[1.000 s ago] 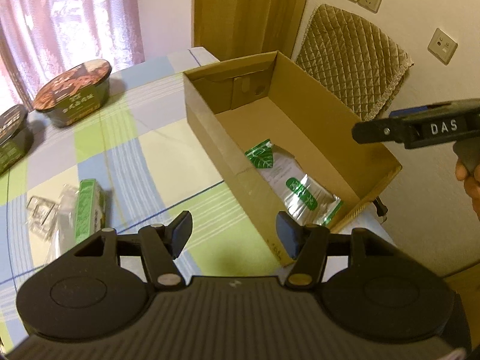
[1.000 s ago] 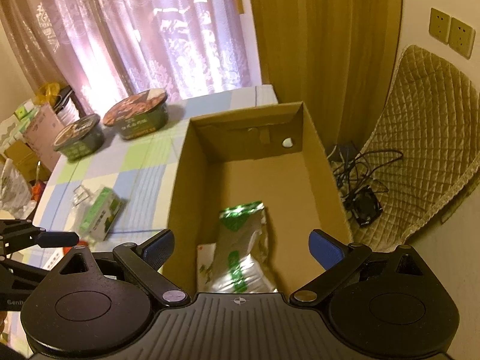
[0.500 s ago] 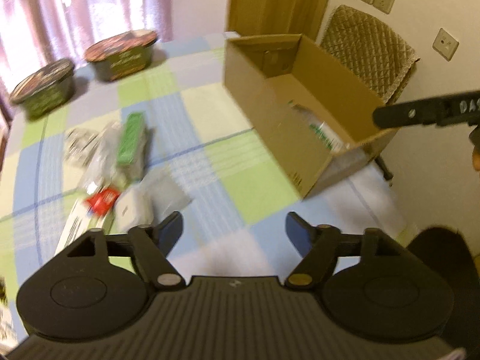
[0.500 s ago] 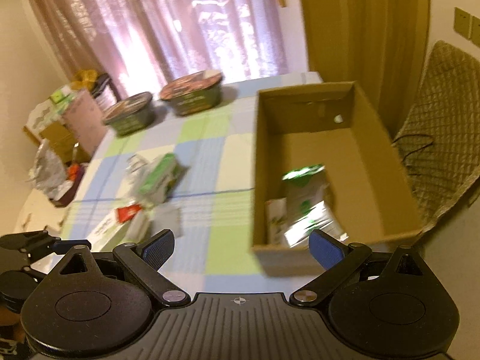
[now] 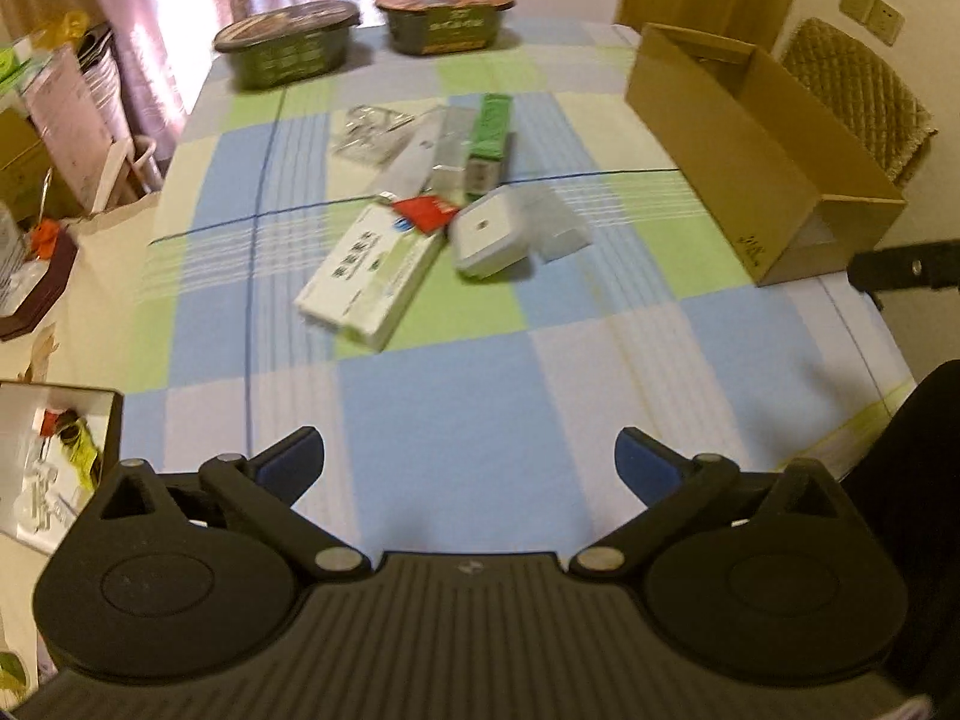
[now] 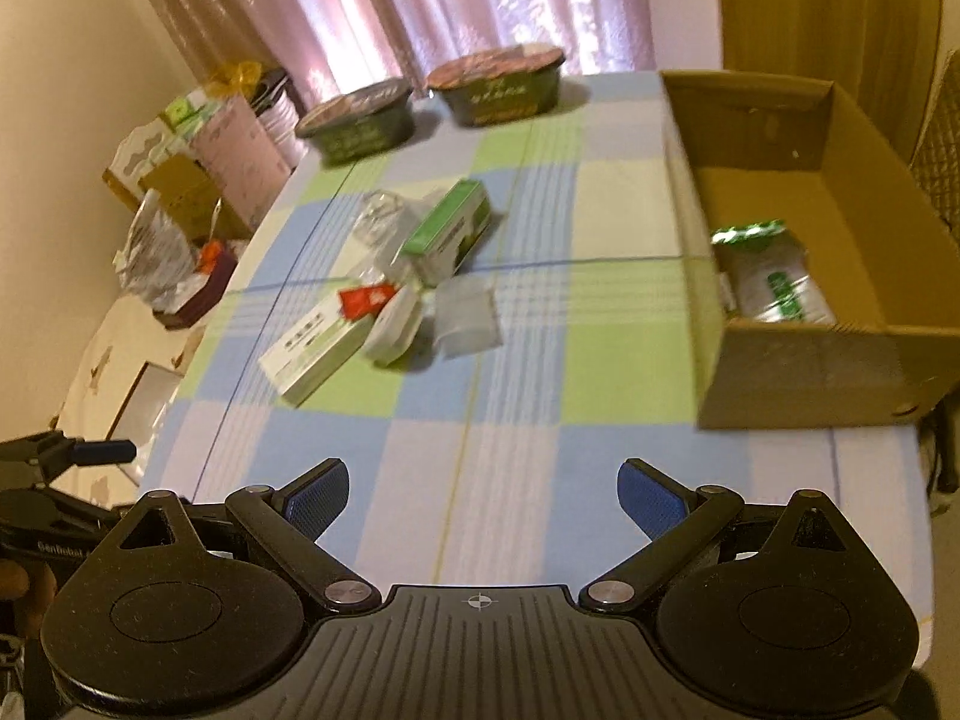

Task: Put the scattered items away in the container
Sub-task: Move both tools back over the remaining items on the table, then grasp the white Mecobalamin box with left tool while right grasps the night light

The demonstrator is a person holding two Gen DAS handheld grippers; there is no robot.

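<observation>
A brown cardboard box (image 5: 738, 138) (image 6: 804, 354) stands at the table's right side, with green-and-clear packets (image 6: 774, 276) inside. Scattered mid-table lie a white-and-green carton (image 5: 372, 267) (image 6: 312, 351), a red sachet (image 5: 423, 211) (image 6: 363, 300), a white rounded case (image 5: 489, 234) (image 6: 393, 327), a clear bag (image 6: 468, 321), a green box (image 5: 492, 126) (image 6: 450, 228) and clear wrappers (image 5: 375, 129). My left gripper (image 5: 468, 465) hangs open above the near table edge, far short of the pile. My right gripper (image 6: 483, 495) is open too, nothing between its fingers.
Two dark instant-noodle bowls (image 5: 288, 42) (image 5: 447, 15) sit at the table's far edge by the curtain. A quilted chair (image 5: 858, 90) stands behind the box. Bags and boxes clutter the floor at the left (image 6: 180, 222). The checked tablecloth (image 5: 480, 384) spreads before me.
Both grippers have pulled back from over the box toward the near table edge and turned left, so the scattered pile now lies ahead. Both stayed open and hold nothing.
</observation>
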